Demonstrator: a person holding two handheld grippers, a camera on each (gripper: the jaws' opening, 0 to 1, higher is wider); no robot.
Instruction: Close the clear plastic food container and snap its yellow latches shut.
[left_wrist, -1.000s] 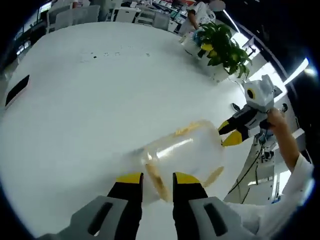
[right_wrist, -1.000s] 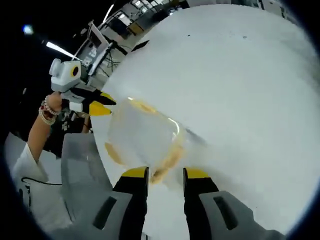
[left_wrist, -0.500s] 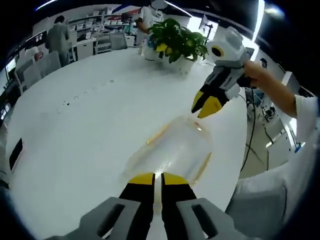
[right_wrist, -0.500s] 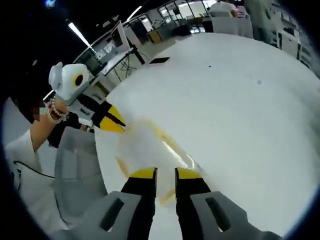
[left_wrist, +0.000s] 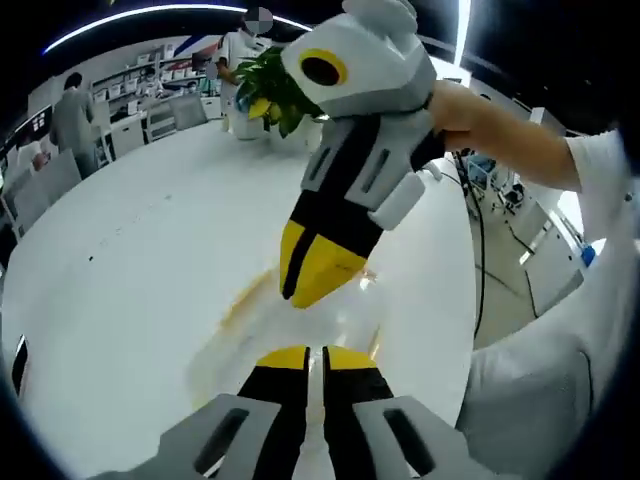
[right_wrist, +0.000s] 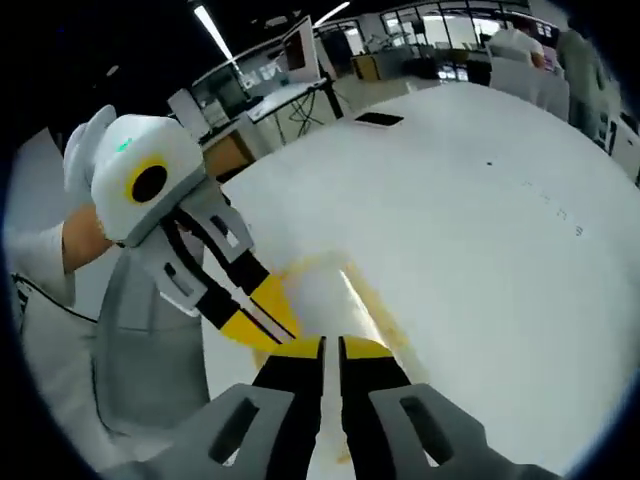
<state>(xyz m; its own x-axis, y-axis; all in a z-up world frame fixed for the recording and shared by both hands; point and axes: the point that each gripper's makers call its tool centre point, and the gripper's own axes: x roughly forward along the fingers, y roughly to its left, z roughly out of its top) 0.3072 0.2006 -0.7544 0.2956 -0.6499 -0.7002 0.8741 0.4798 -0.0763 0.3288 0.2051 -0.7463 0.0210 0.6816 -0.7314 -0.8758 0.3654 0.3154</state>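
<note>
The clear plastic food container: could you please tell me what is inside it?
Nothing can be made out inside the clear plastic food container. Both grippers cover much of it, left gripper and right gripper, so its contents stay uncertain.

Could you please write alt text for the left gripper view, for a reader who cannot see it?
The left gripper, jaws nearly closed, and the right gripper coming down from above meet over a clear plastic food container with yellow latches on a white table. Behind stand a potted plant and office shelving.
</note>
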